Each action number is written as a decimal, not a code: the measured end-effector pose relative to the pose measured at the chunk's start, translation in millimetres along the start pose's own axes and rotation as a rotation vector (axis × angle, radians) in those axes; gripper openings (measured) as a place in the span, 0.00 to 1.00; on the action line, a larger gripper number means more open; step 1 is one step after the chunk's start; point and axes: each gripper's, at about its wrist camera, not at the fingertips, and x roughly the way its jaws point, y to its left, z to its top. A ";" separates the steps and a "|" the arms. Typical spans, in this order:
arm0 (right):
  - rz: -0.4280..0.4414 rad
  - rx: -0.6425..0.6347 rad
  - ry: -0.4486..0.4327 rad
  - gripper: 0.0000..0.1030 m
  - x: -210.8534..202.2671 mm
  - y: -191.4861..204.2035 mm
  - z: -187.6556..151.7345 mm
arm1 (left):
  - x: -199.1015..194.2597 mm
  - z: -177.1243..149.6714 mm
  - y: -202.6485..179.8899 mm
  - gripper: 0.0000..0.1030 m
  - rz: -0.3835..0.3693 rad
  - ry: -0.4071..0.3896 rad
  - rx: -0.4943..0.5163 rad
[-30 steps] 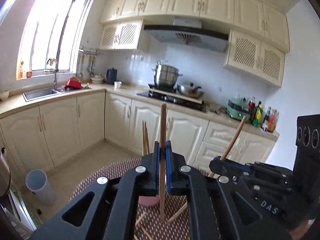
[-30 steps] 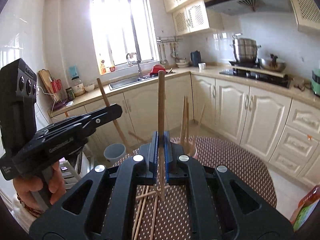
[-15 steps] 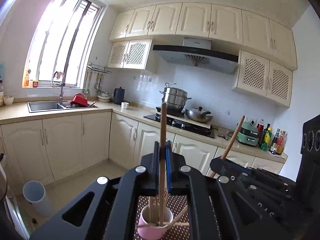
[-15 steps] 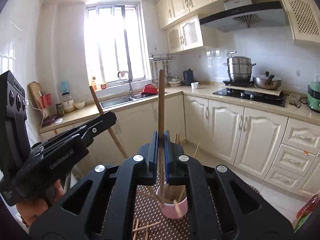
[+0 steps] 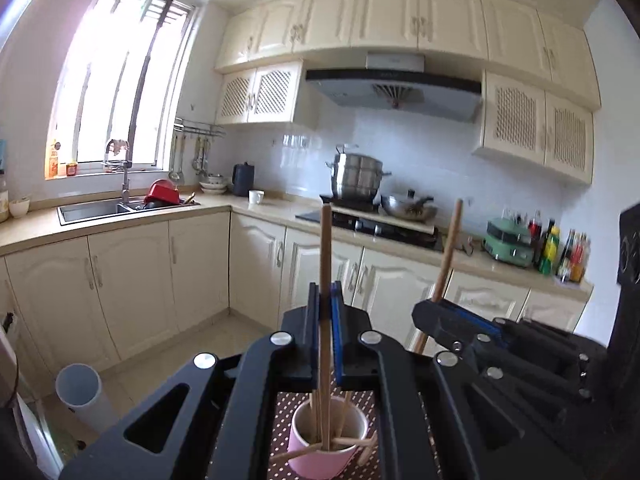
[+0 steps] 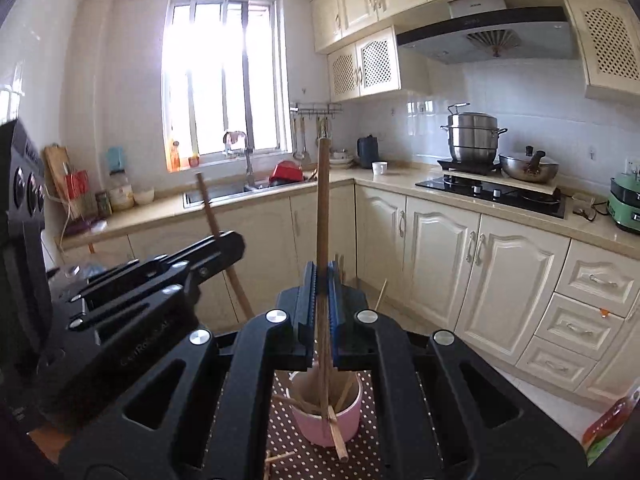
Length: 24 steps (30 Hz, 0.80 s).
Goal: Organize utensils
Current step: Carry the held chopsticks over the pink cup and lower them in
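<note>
A pink cup (image 5: 326, 446) holding several wooden chopsticks stands on the dotted brown tablecloth (image 5: 286, 404); it also shows in the right wrist view (image 6: 326, 416). My left gripper (image 5: 325, 300) is shut on an upright chopstick (image 5: 325, 248) whose lower end reaches into the cup. My right gripper (image 6: 323, 284) is shut on another upright chopstick (image 6: 322, 208), its lower end at the cup. Each gripper shows in the other's view: the right one (image 5: 452, 316) and the left one (image 6: 224, 246), side by side above the cup.
Loose chopsticks lie against and beside the cup (image 6: 338, 436) on the cloth (image 6: 288, 436). Beyond are kitchen cabinets (image 5: 132, 280), a sink (image 5: 92, 208), a stove with pots (image 5: 356, 180), and a grey bin (image 5: 78, 392) on the floor.
Both grippers have tilted up and moved over the pink cup, which now sits right under the jaws. The chopstick ends have come down into or at the cup.
</note>
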 end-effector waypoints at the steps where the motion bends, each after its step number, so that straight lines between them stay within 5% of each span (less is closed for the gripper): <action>1: 0.001 -0.003 0.006 0.06 1.0 0.0 -2.5 | 3.0 -3.3 -1.0 0.06 -0.004 0.012 0.009; 16: -0.002 0.032 0.087 0.06 18.1 -12.3 -36.7 | 28.3 -35.4 15.6 0.06 -0.047 0.138 -0.007; 24: 0.024 0.052 -0.071 0.06 -13.8 -6.8 0.9 | 18.9 -27.9 14.7 0.06 -0.044 0.113 -0.006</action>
